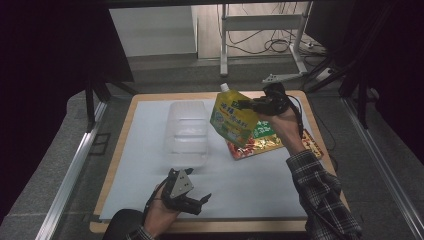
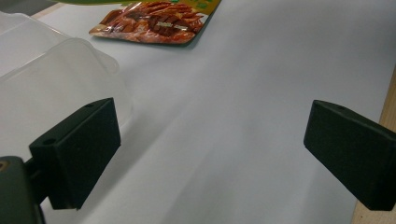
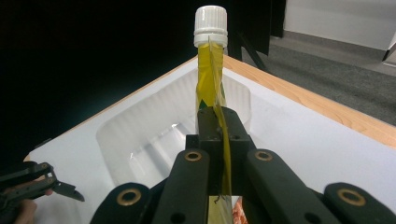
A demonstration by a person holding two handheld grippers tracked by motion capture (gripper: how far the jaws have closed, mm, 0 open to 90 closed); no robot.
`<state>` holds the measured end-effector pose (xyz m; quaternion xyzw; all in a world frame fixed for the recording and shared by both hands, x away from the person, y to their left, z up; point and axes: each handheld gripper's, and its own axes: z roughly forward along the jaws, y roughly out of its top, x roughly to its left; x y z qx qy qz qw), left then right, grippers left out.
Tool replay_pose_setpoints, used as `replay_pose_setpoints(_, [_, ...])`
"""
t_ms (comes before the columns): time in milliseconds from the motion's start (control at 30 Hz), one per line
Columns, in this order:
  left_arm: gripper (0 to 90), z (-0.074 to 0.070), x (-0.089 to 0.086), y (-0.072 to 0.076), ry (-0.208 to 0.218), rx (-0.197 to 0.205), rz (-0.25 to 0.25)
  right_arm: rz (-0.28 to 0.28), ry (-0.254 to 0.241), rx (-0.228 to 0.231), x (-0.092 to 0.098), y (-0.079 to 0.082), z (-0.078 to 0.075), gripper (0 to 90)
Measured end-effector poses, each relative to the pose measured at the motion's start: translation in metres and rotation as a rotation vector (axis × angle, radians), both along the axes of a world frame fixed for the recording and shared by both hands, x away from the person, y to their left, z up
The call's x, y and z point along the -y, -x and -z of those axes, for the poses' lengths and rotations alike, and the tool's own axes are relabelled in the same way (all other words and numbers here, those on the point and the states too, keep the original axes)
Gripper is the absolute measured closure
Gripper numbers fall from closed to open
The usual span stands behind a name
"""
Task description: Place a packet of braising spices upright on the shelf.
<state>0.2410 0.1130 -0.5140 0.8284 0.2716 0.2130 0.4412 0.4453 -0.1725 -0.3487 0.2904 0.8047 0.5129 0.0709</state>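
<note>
Spouted pouch (image 1: 231, 119) — yellow-green, white-capped — is hanging in the air above the worktop (image 1: 260, 185), clamped edge-on in the right tongs (image 1: 246, 105), just beside the clear plastic container (image 1: 187, 132) and over its near edge. Beneath it, flat snack packets (image 1: 260, 142) are lying on the white sheet. Left tongs (image 1: 197, 204) are resting low near the front edge, released and holding nothing — their pads (image 2: 77, 151) standing wide apart.
</note>
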Motion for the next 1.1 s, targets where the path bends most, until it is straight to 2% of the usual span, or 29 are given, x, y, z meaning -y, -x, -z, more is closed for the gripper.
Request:
replay_pose_setpoints(600, [3.7,0.000,0.000,0.000,0.006,-0.005,0.005,0.002,-0.028,0.006,-0.015,-0.024,0.001,88.9])
replay_pose_setpoints(1100, [3.6,0.001,0.000,-0.001,0.009,-0.010,0.016,0.001,-0.048,0.012,-0.042,-0.049,0.000,88.9])
